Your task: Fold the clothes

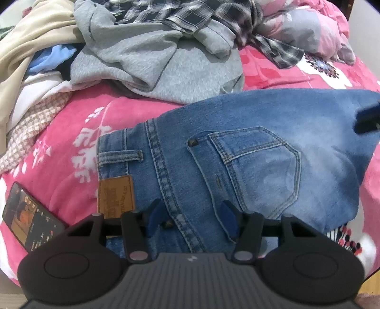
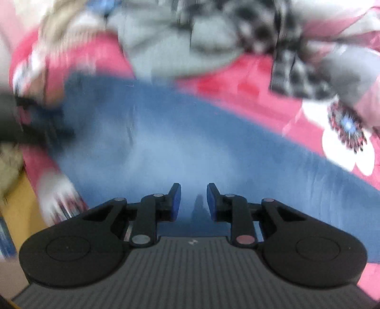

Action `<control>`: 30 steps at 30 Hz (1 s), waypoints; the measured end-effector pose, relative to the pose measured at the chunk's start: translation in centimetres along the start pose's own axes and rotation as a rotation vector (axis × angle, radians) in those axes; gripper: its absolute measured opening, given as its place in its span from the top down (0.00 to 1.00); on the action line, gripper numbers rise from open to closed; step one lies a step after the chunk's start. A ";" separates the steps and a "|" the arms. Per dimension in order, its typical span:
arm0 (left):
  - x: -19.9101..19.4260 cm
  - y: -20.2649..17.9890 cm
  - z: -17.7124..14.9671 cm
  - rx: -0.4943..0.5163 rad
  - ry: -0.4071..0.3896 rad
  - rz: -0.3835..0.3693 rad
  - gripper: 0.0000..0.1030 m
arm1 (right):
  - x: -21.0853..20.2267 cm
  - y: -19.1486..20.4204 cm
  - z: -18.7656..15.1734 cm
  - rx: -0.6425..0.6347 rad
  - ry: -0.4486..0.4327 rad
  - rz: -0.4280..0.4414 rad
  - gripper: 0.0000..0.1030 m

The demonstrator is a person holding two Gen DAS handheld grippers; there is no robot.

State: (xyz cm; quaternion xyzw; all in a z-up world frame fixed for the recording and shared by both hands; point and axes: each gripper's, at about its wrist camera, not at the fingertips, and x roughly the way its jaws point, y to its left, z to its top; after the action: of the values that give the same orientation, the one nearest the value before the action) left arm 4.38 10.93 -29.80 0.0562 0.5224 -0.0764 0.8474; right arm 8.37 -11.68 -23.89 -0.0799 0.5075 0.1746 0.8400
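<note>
- Denim first: faded blue jeans (image 1: 237,154) lie folded across the middle of the left wrist view, back pocket up, orange stitching, tan leather patch (image 1: 116,197) at the waistband.
- Left gripper (image 1: 192,221) sits low centre, blue pads spread apart with the seat seam running between them; no squeeze on the cloth.
- Right gripper (image 2: 193,202), bottom centre of its own blurred view, hangs over pale denim, pads narrowly parted, nothing between them.
- Pink fleecy floral blanket (image 1: 71,123) lies underneath.
- Upper frame: rumpled grey sweatshirt (image 1: 147,61), black-and-white plaid shirt (image 1: 190,16), cream garment (image 1: 35,40) upper left.
- Phone (image 1: 28,216), screen lit, lower left on the blanket.
</note>
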 end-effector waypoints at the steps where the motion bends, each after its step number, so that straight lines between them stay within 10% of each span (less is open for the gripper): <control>1: 0.0 0.1 0.0 -0.007 -0.001 -0.002 0.44 | 0.4 0.5 0.4 0.000 -0.022 0.014 0.78; 6: 0.0 0.9 0.2 -0.094 -0.006 -0.020 0.44 | 8.8 2.5 -2.1 -0.037 0.189 0.013 0.76; 16: 0.0 1.2 0.7 -0.163 0.000 -0.043 0.38 | 8.5 2.4 -0.3 0.028 0.265 -0.061 0.45; 20: -0.1 1.6 0.7 -0.200 0.005 -0.056 0.38 | 8.5 2.3 -0.3 0.095 0.286 -0.016 0.14; 30: -0.2 2.2 1.7 -0.270 0.051 -0.080 0.33 | 8.3 1.9 -0.5 0.198 0.271 -0.042 0.08</control>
State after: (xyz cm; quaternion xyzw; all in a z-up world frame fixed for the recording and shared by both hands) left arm 6.19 12.76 -28.87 -0.0772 0.5510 -0.0376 0.8301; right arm 10.77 -8.36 -31.35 -0.0301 0.6292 0.0935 0.7710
